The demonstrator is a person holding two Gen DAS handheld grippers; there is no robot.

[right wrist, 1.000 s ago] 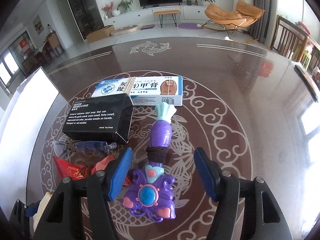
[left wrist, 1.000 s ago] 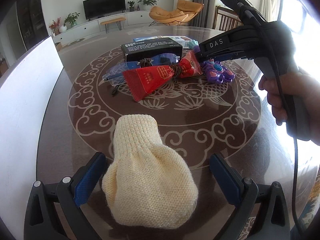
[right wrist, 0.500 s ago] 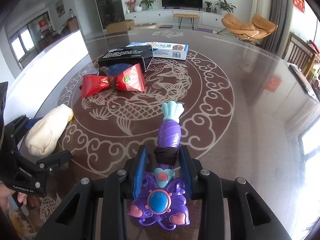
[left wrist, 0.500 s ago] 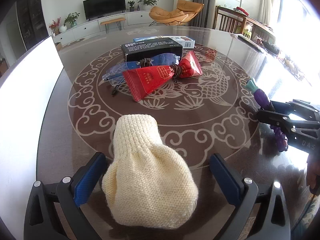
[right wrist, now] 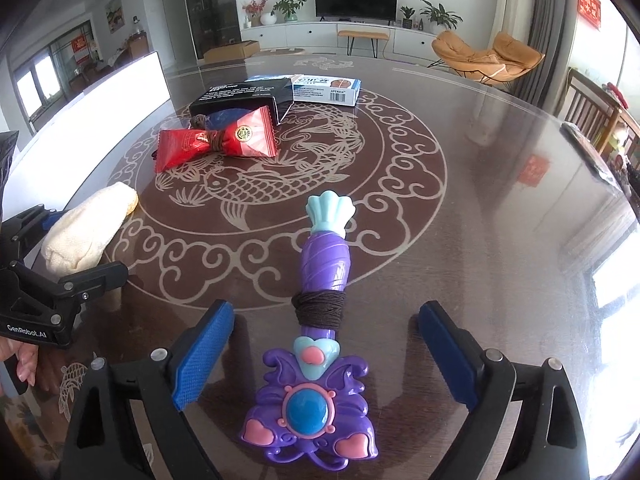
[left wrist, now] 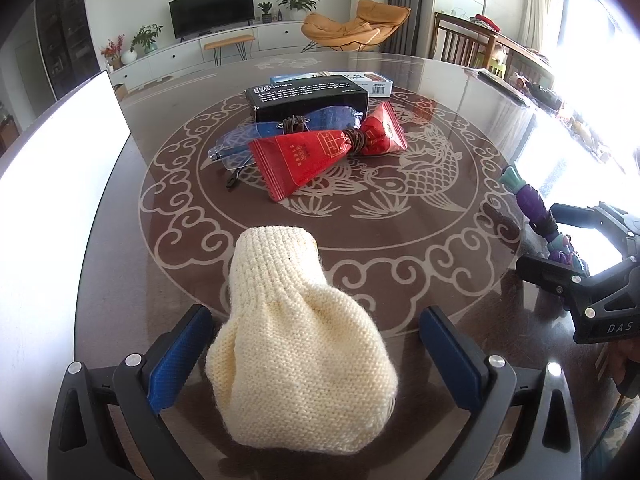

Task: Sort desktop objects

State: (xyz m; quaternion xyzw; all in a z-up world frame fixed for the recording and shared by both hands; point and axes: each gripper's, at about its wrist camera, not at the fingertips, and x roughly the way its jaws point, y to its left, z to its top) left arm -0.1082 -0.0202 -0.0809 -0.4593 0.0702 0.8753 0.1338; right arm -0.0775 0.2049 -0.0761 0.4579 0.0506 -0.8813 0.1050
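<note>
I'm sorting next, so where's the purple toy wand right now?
In the right wrist view the purple toy wand lies on the table between the opening jaws of the right gripper, untouched by either pad.

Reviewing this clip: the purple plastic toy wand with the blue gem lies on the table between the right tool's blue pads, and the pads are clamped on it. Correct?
Not quite. The purple plastic toy wand does lie on the table between the right tool pads, but the jaws are opening and the pads stand clear of it on both sides. The right wrist view shows the gaps.
</note>
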